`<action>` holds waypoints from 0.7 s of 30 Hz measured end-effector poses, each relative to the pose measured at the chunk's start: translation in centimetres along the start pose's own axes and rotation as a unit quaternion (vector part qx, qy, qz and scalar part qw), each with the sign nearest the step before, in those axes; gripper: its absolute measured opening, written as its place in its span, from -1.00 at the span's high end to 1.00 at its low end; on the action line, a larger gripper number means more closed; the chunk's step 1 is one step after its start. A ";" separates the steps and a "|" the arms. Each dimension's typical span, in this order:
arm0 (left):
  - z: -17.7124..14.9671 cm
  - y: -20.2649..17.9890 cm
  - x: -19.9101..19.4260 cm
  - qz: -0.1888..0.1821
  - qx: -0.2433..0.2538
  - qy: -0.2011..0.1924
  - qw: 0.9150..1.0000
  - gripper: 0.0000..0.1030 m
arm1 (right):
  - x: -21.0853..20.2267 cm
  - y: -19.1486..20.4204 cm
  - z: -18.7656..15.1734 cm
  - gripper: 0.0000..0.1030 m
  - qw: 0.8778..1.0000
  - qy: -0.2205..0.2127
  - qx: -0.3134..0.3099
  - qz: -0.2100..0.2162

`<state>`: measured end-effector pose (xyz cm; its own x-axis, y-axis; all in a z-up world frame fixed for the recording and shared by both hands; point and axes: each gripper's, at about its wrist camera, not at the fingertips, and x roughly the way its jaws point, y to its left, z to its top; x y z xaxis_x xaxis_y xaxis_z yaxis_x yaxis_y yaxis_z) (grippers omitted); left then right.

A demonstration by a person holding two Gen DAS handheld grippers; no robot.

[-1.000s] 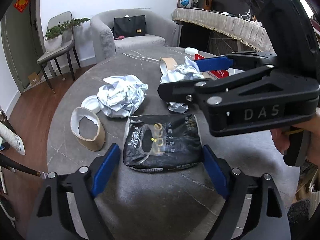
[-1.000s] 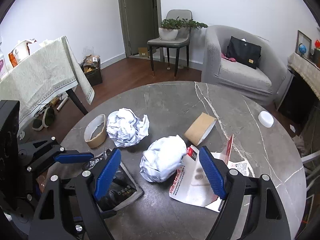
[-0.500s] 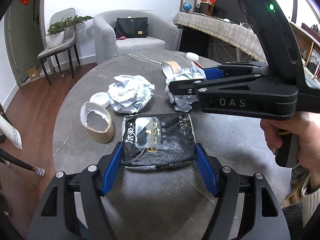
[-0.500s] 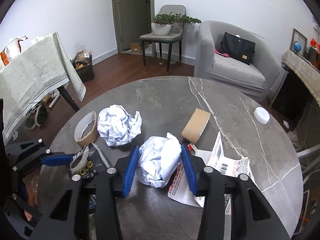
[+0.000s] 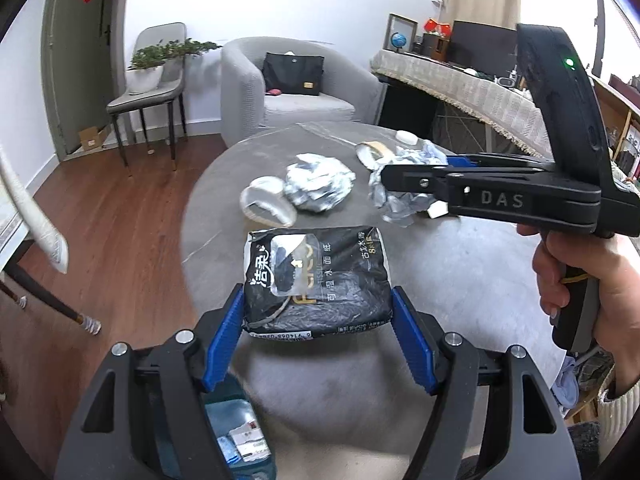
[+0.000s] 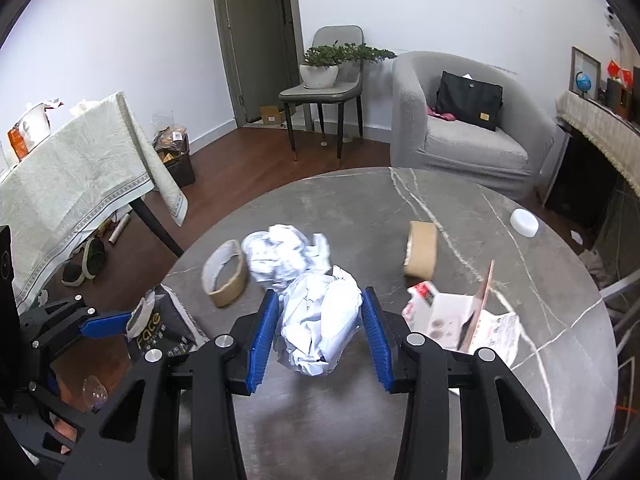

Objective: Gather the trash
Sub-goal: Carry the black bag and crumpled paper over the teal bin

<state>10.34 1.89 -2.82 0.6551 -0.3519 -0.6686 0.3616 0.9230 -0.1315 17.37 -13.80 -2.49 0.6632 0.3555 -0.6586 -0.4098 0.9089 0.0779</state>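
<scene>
Together, your two grippers each carry one piece of trash. The left gripper (image 5: 316, 340) is clamped across the width of the black plastic tissue packet with white lettering (image 5: 316, 276), its blue pads pressed against the two short sides so the flat pack hangs level instead of folding; the packet is lifted off the round grey marble-patterned table (image 5: 460, 280) near its front edge. The right gripper (image 6: 320, 340) is clenched on the crumpled ball of white paper (image 6: 320, 320), its jaws having just closed onto it (soft paper gives, so the pads bite in), and the ball appears raised clear of the tabletop. Left behind on the table are a second crumpled white paper ball (image 6: 284, 252), two brown cardboard tape cores (image 6: 224, 276) (image 6: 420, 248), a torn red-and-white printed carton (image 6: 460, 320) and a small white round lid (image 6: 524, 222). Below the left gripper a blue-lined bin holding cartons (image 5: 236, 436) shows beside the table; it is probably where both loads should go, which would explain the carry toward the table's edge.
</scene>
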 end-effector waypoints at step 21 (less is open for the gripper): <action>-5.8 8.7 -5.0 0.083 -0.070 0.018 0.994 -0.42 | -0.5 10.4 -0.4 0.16 0.997 -0.016 -0.030 0.069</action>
<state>6.36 12.56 -4.88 0.6727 -0.1888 -0.7154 0.1531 0.9815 -0.1151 12.57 -4.57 -1.65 0.6168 0.4842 -0.6206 -0.5350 0.8362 0.1207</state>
